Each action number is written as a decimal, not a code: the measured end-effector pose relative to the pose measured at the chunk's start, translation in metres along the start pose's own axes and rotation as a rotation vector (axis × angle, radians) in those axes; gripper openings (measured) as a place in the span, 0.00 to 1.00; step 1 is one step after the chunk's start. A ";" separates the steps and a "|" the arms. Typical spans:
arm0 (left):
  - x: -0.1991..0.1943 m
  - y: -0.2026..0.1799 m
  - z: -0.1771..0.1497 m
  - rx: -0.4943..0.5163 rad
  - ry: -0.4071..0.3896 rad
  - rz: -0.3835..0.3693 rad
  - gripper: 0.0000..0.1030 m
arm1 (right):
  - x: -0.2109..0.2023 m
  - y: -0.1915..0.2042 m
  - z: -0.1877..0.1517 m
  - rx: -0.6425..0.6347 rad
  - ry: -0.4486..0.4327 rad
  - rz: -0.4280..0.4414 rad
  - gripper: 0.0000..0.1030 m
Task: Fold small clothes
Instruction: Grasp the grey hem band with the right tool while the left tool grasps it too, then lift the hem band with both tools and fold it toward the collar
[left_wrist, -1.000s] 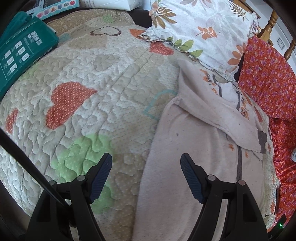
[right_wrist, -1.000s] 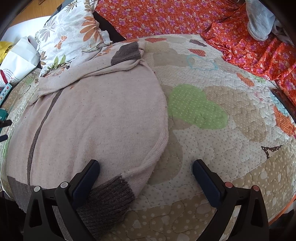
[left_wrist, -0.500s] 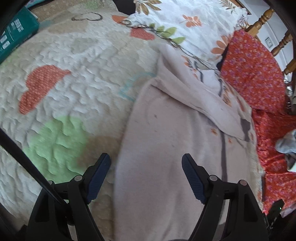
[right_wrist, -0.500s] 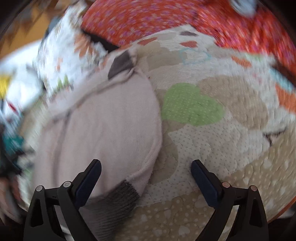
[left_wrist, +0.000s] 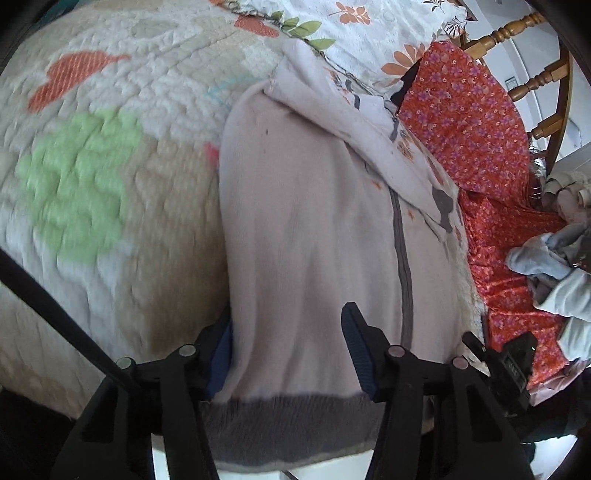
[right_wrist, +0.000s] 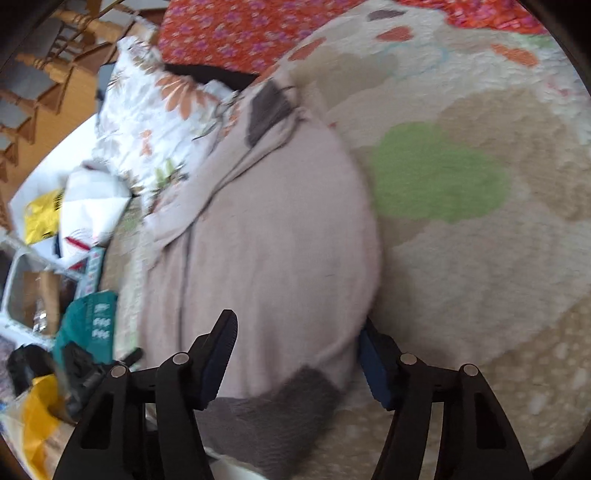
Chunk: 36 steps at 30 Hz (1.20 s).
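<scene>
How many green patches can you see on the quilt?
1 for sure: the green patch lies on the quilt left of the pinkish sweater. The right wrist view shows one green patch too, right of the sweater; more may hide under it.

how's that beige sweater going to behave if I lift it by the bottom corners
The beige sweater is soft knit lying draped flat on the quilt, so it will probably sag between the left gripper and right gripper. Its folded-in sleeve looks loose and may slide open.
</scene>
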<state>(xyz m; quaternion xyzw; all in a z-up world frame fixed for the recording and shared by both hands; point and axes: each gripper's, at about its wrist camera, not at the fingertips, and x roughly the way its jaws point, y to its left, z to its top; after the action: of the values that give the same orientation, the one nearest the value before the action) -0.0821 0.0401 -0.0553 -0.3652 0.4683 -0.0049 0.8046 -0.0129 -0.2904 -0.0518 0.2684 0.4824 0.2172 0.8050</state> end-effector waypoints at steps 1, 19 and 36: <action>-0.003 0.003 -0.005 -0.006 -0.002 -0.009 0.53 | 0.003 0.000 -0.001 0.012 0.012 0.039 0.66; -0.004 -0.013 -0.046 0.097 0.011 0.038 0.72 | 0.010 0.022 -0.040 -0.027 0.024 -0.005 0.66; -0.032 -0.027 -0.056 0.167 -0.041 0.151 0.08 | -0.008 0.017 -0.041 -0.045 0.002 -0.072 0.11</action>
<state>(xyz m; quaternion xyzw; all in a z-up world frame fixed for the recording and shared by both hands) -0.1336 -0.0011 -0.0326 -0.2605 0.4757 0.0242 0.8398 -0.0545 -0.2734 -0.0515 0.2323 0.4877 0.1991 0.8176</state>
